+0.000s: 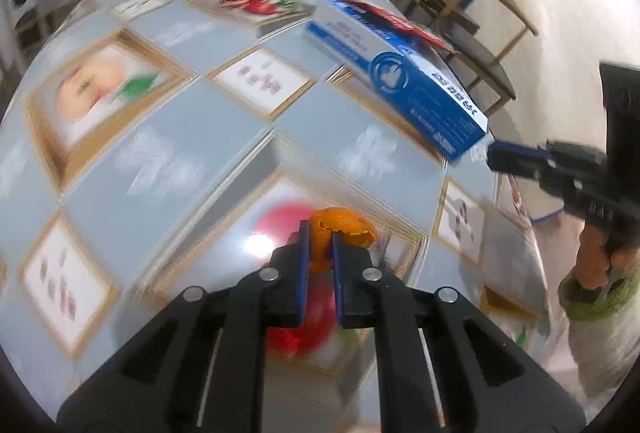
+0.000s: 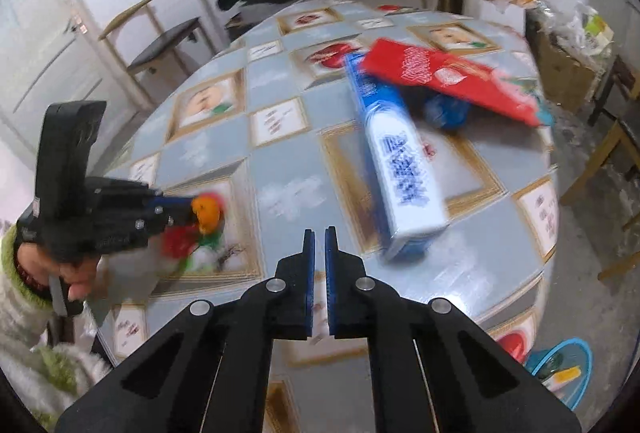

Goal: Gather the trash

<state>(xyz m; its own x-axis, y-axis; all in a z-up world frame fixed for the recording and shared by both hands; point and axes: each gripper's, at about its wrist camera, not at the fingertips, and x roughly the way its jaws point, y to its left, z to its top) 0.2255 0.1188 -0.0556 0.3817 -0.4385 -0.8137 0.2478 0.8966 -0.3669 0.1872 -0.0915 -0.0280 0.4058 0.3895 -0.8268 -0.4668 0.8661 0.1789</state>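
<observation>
My left gripper (image 1: 320,235) is shut on a piece of orange peel (image 1: 344,231) and holds it just above the table's fruit-print cloth (image 1: 168,153). The right wrist view shows the same gripper (image 2: 188,209) at the left with the peel (image 2: 207,213) at its tips. My right gripper (image 2: 319,233) is shut and empty above the table's near edge; it also shows in the left wrist view (image 1: 496,157), just past the box corner. A blue and white box (image 2: 404,161) lies on the table ahead of it, with a red packet (image 2: 444,77) on its far end.
A blue bin (image 2: 568,365) with trash stands on the floor at lower right. Wooden chairs (image 2: 160,45) stand around the table. Shelving and clutter stand beyond the far edge. A small blue object (image 2: 444,113) lies under the red packet.
</observation>
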